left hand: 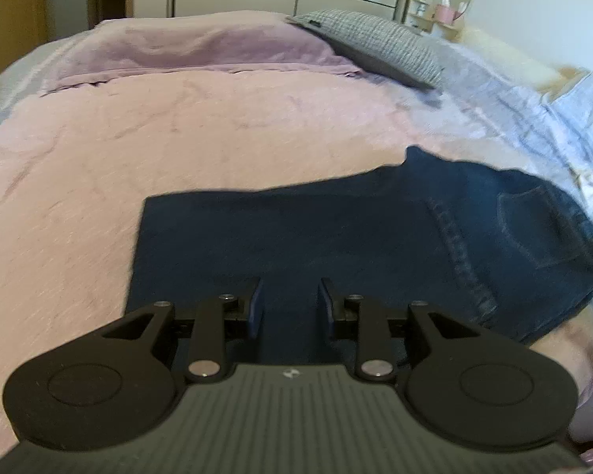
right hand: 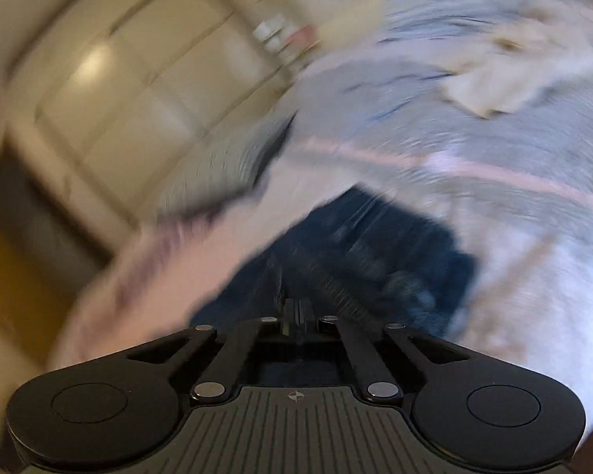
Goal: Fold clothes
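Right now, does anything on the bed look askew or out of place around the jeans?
Nothing looks damaged or spilled. The folded jeans lie flat on the pink blanket, though their far edge runs crooked. A grey pillow sits tilted across the lilac sheet. The right wrist view is too blurred to judge.

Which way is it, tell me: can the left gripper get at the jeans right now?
Probably yes. The left gripper hangs over the jeans with its jaws apart, and nothing lies between them and the denim spread on the pink blanket.
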{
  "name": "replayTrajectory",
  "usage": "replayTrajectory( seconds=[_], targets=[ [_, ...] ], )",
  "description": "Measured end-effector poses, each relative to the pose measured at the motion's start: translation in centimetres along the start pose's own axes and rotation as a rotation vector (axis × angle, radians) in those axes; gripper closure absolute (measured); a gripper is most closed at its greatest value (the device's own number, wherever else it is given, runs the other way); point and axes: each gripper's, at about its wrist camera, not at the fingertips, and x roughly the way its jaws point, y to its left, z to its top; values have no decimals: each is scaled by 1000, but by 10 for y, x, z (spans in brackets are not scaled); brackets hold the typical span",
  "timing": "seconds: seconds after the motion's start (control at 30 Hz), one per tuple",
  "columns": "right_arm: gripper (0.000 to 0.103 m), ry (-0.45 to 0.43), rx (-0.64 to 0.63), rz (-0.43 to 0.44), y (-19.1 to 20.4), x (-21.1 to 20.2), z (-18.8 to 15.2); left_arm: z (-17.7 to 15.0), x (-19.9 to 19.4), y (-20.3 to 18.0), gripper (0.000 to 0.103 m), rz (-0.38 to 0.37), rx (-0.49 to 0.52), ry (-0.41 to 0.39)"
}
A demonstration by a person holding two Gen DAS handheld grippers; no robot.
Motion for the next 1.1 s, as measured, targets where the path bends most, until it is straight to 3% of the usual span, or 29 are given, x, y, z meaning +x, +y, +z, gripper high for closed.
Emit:
replayTrajectory(
  seconds=[0.03,0.1,0.33,0.43,0.57,0.67,0.8,1.0,1.03,1.1],
  targets=[
    [103,21,-89,-18,11,9,-3,7,2,-4,87,-26,12,-6],
    [103,67,-217,-46,27,24,-11,24,9,-17,87,-95,52,-9],
    [103,93,-304,-33,46,49,-15,74,73,-115,87,-321,236,8],
    [103,117,-336,-50,49,76,-19,83,115,-164,86,-425,275,69],
    [103,47,-225,-64,22,81,-14,72,164,-197,88,-387,325,148],
    [103,31,-105,-25,-1,79,-17,67,167,-189,96,-394,291,126],
    [103,-37,53,-29,-24,67,-20,68,164,-174,99,-397,250,123],
    [103,-14,24,-92,-10,45,-8,77,133,-160,96,-346,251,69],
    [101,-19,41,-91,-11,37,-7,78,122,-153,95,-340,242,50],
    [75,-37,158,-62,-27,6,-6,75,103,-136,95,-328,203,31]
  ],
)
